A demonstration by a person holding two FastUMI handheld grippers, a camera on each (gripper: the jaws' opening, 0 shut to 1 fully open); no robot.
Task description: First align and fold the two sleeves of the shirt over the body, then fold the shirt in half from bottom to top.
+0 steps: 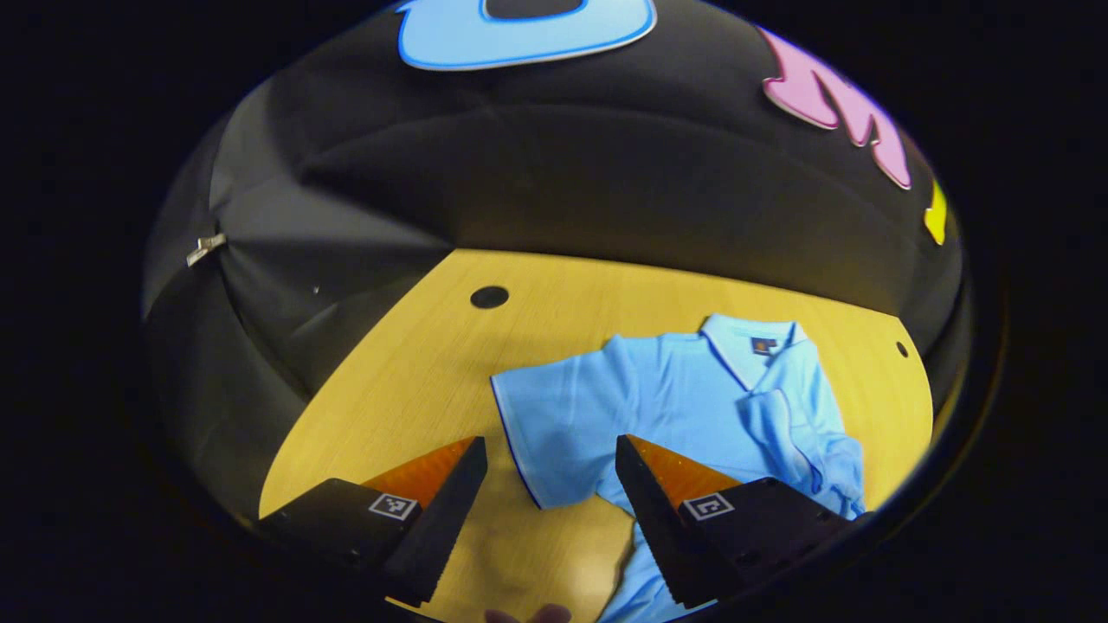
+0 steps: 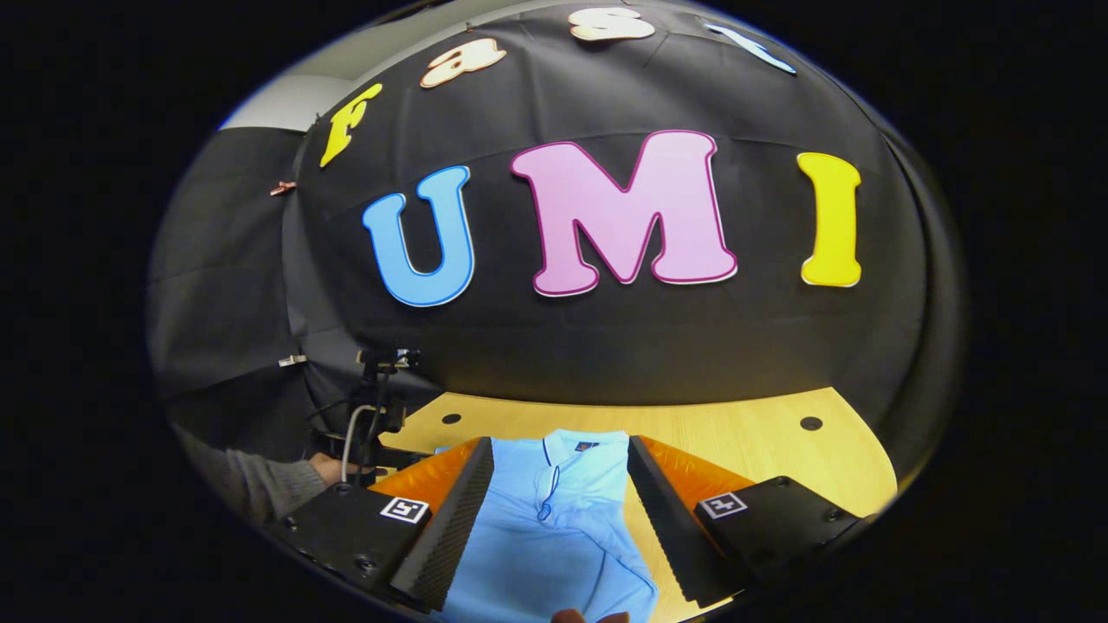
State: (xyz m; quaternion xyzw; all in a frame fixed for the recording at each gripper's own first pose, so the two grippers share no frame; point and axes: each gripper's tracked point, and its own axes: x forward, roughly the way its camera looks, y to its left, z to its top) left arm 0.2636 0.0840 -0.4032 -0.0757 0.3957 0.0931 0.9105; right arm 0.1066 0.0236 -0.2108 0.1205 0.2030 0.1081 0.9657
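The light-blue short-sleeved polo shirt point(image 1: 675, 407) lies on the yellow wooden table point(image 1: 554, 303), collar toward twelve o'clock; its hem is cut off. The left gripper point(image 1: 550, 510) and right gripper point(image 2: 558, 528) both hang spread and empty.

Matt cloth shirt point(image 1: 658, 407), smooth wood table point(image 1: 433, 381)

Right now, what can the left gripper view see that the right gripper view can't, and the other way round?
The left gripper view has one short sleeve spread flat on the wood and the other sleeve folded over the body, the left gripper open. The right gripper view has a person's grey sleeve, a black stand with cables, the right gripper open. Both show the light blue polo shirt on the yellow wooden table.
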